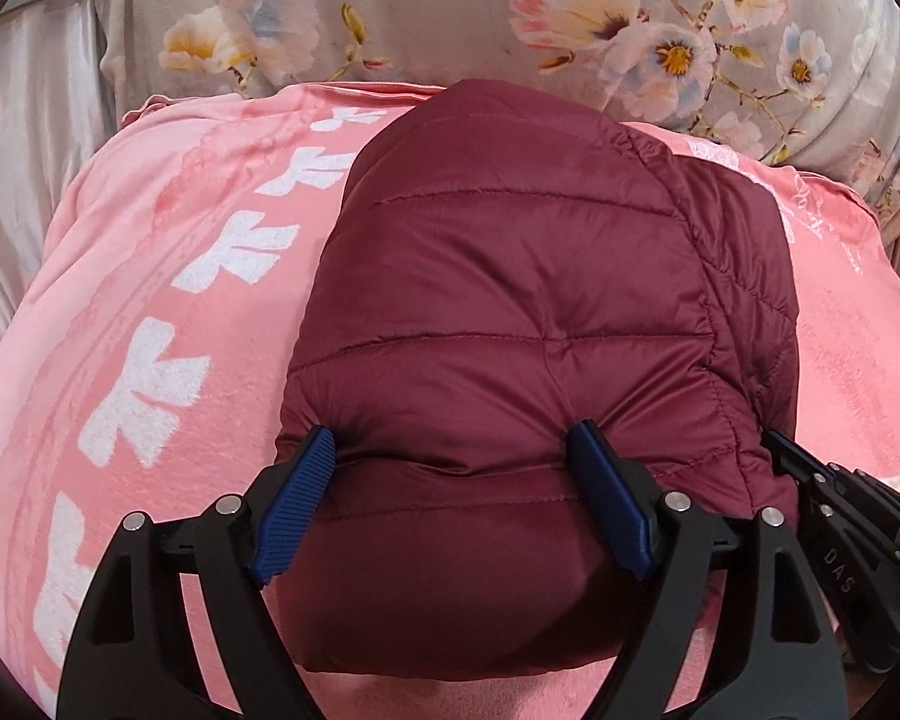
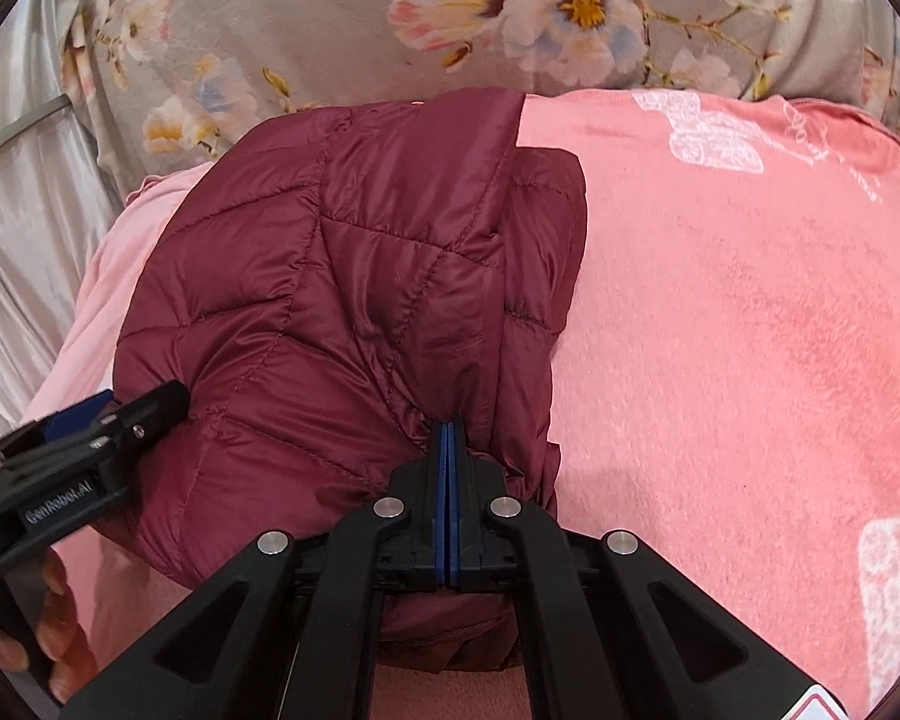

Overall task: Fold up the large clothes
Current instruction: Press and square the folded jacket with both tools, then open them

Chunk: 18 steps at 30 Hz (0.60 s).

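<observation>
Left claw point(image 1: 450, 450) spread wide over maroon jacket point(image 1: 510, 276); right claw point(image 2: 448, 426) pinched closed on its edge, on pink blanket point(image 2: 750, 330).

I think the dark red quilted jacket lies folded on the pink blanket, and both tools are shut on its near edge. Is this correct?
Not quite. Only the right tool is shut on the jacket; the right wrist view shows its blue pads pressed together on the fabric. In the left wrist view, the left tool is open, its fingers spread wide over the near edge. The jacket does lie folded on the pink blanket.

Left gripper point(image 1: 450, 456) with jaws spread wide; right gripper point(image 2: 448, 429) with jaws pressed together.
</observation>
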Each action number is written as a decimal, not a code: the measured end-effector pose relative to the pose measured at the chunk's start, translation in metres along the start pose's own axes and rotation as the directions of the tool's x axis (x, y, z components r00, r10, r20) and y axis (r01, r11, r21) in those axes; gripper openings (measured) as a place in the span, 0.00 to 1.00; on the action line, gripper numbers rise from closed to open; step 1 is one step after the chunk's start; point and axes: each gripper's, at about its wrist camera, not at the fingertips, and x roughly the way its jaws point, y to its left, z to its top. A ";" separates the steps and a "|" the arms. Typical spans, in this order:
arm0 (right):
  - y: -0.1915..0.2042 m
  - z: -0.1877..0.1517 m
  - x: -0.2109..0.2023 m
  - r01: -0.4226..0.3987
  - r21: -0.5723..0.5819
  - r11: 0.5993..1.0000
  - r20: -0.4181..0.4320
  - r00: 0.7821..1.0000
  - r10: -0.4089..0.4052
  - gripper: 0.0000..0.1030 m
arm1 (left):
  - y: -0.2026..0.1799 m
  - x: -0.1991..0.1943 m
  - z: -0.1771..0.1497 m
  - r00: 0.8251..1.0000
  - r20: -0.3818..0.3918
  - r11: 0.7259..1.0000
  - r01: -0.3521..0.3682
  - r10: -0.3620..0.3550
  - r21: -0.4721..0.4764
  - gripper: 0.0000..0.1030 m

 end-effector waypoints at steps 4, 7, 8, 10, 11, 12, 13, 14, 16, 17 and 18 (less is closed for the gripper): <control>-0.001 -0.001 0.001 -0.005 0.006 1.000 -0.001 1.000 0.005 0.00 | -0.003 0.003 -0.005 1.000 0.023 1.000 -0.016 0.016 0.000 0.77; -0.002 -0.001 0.001 -0.012 0.011 1.000 0.000 1.000 0.012 0.00 | -0.006 0.004 -0.009 0.998 0.045 0.999 -0.034 0.034 0.002 0.78; -0.003 -0.001 0.002 -0.015 0.012 1.000 -0.001 1.000 0.015 0.00 | -0.006 0.004 -0.009 0.998 0.048 0.999 -0.037 0.037 0.002 0.78; -0.002 -0.001 0.000 -0.013 0.012 1.000 0.001 1.000 0.013 0.00 | -0.007 0.004 -0.010 0.998 0.052 0.999 -0.045 0.045 0.004 0.78; -0.001 0.000 -0.004 -0.002 0.009 1.000 0.002 1.000 0.002 0.00 | -0.008 0.004 -0.008 0.998 0.051 0.999 -0.048 0.047 0.006 0.78; 0.001 0.001 -0.011 0.005 0.011 1.000 0.006 1.000 -0.005 0.00 | -0.008 0.003 -0.007 0.998 0.046 0.999 -0.051 0.051 0.009 0.78; 0.003 0.002 -0.021 -0.015 0.019 1.000 0.018 1.000 0.014 0.04 | -0.007 0.001 -0.005 0.998 0.038 0.999 -0.050 0.050 0.007 0.78; 0.005 0.001 -0.029 -0.029 0.022 0.999 0.031 0.999 0.029 0.06 | -0.006 -0.002 -0.004 0.999 0.028 0.999 -0.047 0.047 0.002 0.78; 0.012 -0.003 -0.042 -0.036 -0.001 0.999 0.034 0.999 0.036 0.06 | -0.002 -0.012 -0.003 0.999 0.014 0.999 -0.033 0.033 -0.011 0.78; 0.015 -0.006 -0.044 -0.028 -0.015 0.999 0.026 0.999 0.029 0.06 | 0.001 -0.017 -0.005 0.999 0.012 0.999 -0.030 0.030 -0.016 0.78; 0.018 -0.010 -0.045 -0.013 -0.033 0.999 0.016 1.000 0.014 0.06 | 0.003 -0.021 -0.007 1.000 0.010 0.999 -0.029 0.029 -0.019 0.78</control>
